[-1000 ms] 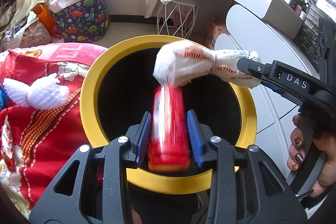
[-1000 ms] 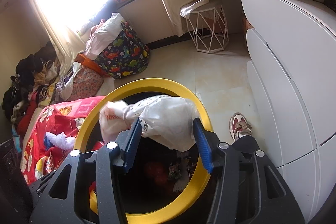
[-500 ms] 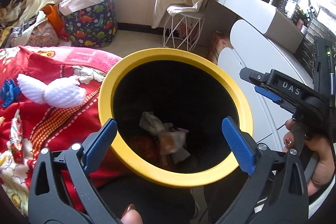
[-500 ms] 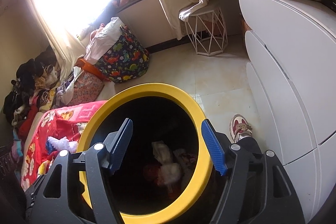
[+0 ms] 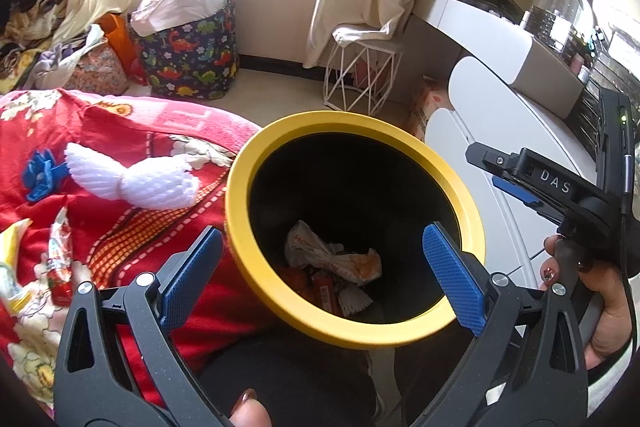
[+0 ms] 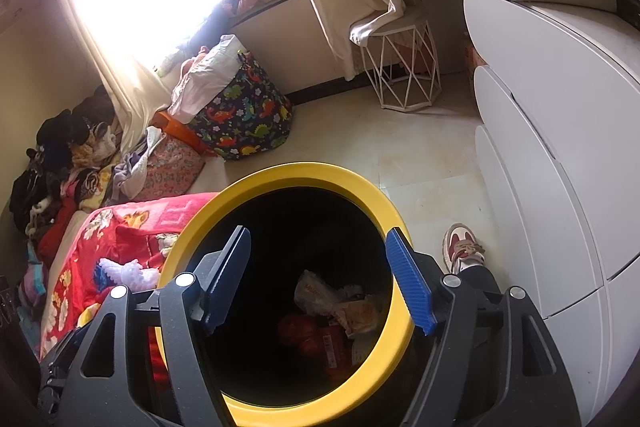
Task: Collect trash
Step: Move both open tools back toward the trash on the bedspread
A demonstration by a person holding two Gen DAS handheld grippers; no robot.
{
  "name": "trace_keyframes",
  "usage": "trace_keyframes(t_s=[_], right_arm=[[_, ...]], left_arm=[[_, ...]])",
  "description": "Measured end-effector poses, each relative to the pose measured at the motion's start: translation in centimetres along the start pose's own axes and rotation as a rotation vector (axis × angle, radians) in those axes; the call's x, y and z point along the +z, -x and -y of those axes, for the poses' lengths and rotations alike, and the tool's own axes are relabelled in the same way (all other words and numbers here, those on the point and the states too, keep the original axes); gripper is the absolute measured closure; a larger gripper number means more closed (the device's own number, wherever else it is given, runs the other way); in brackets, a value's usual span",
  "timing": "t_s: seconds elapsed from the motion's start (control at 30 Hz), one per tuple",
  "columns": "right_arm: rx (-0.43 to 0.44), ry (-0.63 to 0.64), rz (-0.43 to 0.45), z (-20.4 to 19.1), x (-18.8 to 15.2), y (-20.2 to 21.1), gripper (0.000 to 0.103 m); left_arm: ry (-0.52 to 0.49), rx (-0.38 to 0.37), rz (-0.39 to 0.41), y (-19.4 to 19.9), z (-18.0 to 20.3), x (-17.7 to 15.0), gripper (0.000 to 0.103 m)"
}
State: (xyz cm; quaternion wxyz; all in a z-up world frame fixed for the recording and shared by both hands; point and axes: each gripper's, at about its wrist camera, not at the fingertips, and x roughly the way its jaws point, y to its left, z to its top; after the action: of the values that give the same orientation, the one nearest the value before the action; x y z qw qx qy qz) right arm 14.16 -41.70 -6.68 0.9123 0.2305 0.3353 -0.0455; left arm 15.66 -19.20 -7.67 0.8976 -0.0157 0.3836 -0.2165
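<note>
A black trash bin with a yellow rim stands beside the bed. At its bottom lie a crumpled white plastic bag and a red packet. My left gripper is open and empty above the bin's near rim. My right gripper is open and empty over the bin mouth; it also shows in the left wrist view, at the right. On the red blanket lie a white foam net, a red-and-white wrapper and a yellow wrapper.
A dinosaur-print basket and a white wire stool stand on the floor. White curved cabinets are to the right. A shoe is beside the bin.
Both grippers opened: the red packet left the left gripper and the white bag left the right gripper, and both now lie in the bin. The left gripper has drawn back.
</note>
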Motion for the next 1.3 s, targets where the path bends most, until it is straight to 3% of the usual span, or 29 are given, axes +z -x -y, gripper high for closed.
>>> trace_keyframes(t_s=[0.47,1.3], right_arm=[[0.032,0.049,0.011,-2.4,-0.2,1.0,0.033],[0.173,0.231,0.034,-10.0,-2.3,3.2,0.031]], left_arm=[[0.039,0.057,0.061,3.2,-2.3,-0.3,0.011],[0.123,0.141,0.167,8.8,-6.9,-1.0,0.011]])
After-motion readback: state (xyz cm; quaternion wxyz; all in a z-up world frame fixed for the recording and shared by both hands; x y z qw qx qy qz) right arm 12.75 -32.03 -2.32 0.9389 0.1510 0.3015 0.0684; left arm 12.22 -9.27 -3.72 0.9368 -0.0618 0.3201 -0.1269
